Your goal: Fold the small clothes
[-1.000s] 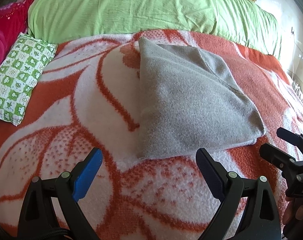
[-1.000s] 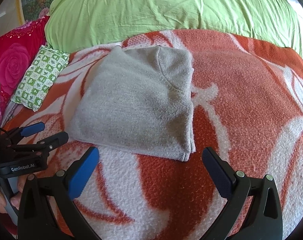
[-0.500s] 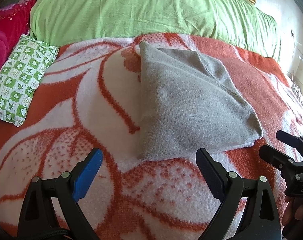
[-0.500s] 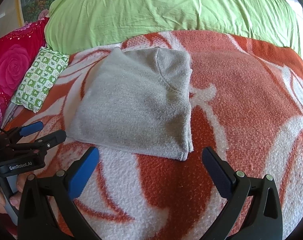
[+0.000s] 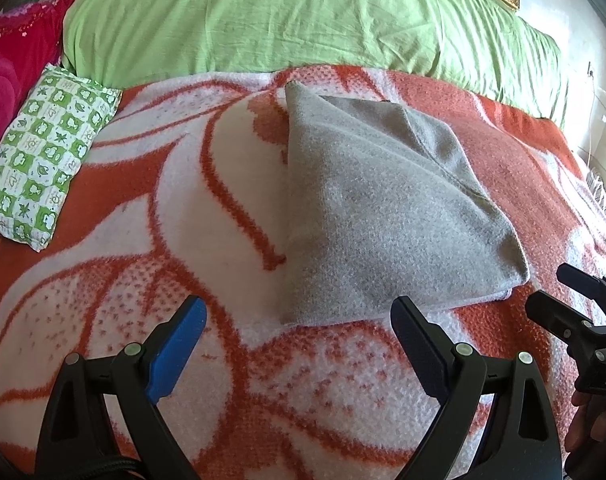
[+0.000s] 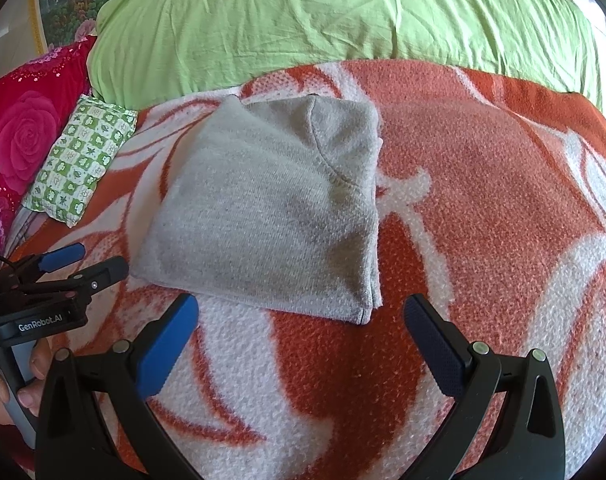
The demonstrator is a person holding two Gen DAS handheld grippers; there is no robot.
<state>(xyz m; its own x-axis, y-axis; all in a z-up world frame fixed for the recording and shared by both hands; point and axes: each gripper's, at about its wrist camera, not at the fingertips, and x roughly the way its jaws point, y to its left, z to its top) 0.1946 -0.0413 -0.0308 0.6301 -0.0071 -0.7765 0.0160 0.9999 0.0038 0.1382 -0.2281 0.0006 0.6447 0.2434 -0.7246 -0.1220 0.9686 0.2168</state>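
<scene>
Grey garment folded, both grippers empty.
The grey garment (image 6: 271, 208) lies as a neat folded packet on the orange-and-white blanket (image 6: 483, 200); left gripper (image 5: 299, 344) and right gripper (image 6: 303, 340) hover near its front edge, jaws wide apart, holding nothing. Folding looks finished.

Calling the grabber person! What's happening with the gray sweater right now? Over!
Left gripper open, empty. Right gripper open, empty. Gray sweater lies folded on the orange-and-white blanket, neither gripper touching it. Nothing in the way.
</scene>
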